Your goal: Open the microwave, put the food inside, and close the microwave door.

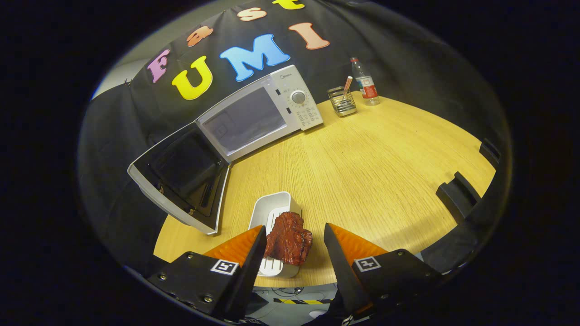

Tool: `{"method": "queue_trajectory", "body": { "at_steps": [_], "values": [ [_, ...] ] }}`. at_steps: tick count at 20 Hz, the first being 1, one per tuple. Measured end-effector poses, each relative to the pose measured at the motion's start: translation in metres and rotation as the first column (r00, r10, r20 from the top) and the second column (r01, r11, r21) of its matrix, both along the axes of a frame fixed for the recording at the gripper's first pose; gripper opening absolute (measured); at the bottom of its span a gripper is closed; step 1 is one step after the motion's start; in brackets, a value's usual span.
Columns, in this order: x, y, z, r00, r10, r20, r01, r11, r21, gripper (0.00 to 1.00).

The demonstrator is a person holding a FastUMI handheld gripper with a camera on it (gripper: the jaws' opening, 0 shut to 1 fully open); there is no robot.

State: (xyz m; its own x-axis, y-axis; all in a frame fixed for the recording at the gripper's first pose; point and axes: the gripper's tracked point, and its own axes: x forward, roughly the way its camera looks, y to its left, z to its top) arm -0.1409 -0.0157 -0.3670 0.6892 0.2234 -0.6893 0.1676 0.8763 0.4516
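The white microwave (pixel 297 102) stands at the back of the round wooden table (pixel 371 172). Its door (pixel 181 176) is swung wide open to the left, and the grey cavity (pixel 244 120) is bare. A dark red piece of meat (pixel 290 237) lies on a white rectangular dish (pixel 272 208) near the table's front edge. My gripper (pixel 294 228) is open around the meat. The left finger (pixel 256 246) touches or nearly touches the meat, while a gap of bare table separates the right finger (pixel 335 246) from it.
Beyond the microwave's control panel stand a wire holder (pixel 342 102) with a stick in it and a plastic bottle (pixel 364 83). Black blocks (pixel 455 192) sit at the table's right edge. The open door juts out over the table's left side.
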Motion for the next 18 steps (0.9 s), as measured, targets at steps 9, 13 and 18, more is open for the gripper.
{"method": "queue_trajectory", "body": {
  "at_steps": [9,13,18],
  "values": [
    [0.009,0.014,0.009,0.999,-0.029,-0.035,0.034,0.987,0.159,0.19],
    [0.014,0.018,0.021,1.000,-0.005,-0.024,0.007,0.995,0.097,0.08],
    [0.035,0.014,0.053,1.000,0.017,0.021,-0.019,0.996,0.085,0.08]
  ]
}}
